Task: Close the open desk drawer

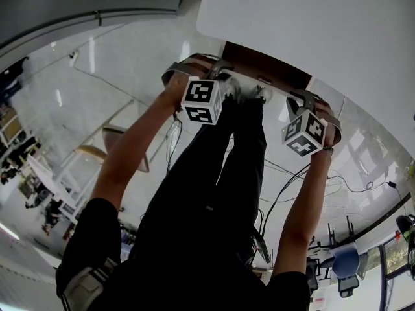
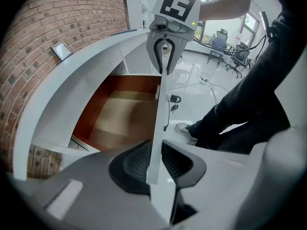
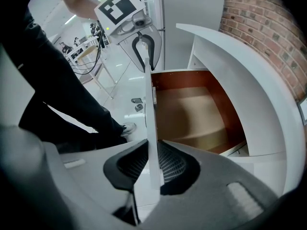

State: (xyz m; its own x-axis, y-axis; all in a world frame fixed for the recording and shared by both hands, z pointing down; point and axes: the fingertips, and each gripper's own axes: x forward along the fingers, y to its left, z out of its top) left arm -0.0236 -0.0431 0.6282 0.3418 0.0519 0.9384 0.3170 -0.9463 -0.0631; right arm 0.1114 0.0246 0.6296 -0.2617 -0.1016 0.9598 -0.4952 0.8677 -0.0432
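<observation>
The desk drawer (image 1: 266, 68) stands open under the white desk top (image 1: 311, 24), and its brown inside (image 2: 120, 114) (image 3: 192, 109) holds nothing I can see. Its thin white front panel (image 2: 158, 123) (image 3: 149, 123) runs edge-on between both pairs of jaws. My left gripper (image 1: 219, 76) (image 2: 154, 164) is shut on the panel's top edge near one end, a dark ribbed pad on each face. My right gripper (image 1: 299, 98) (image 3: 154, 169) grips the same edge near the other end. Each gripper view shows the other gripper (image 2: 165, 56) (image 3: 144, 51) astride the panel farther along.
A red brick wall (image 2: 53, 28) (image 3: 268, 28) stands behind the desk. The person's dark trouser legs (image 1: 220, 173) and shoes (image 2: 184, 128) are close in front of the drawer. Cables (image 1: 292, 186) trail over the glossy floor, and office chairs (image 2: 230, 54) stand farther off.
</observation>
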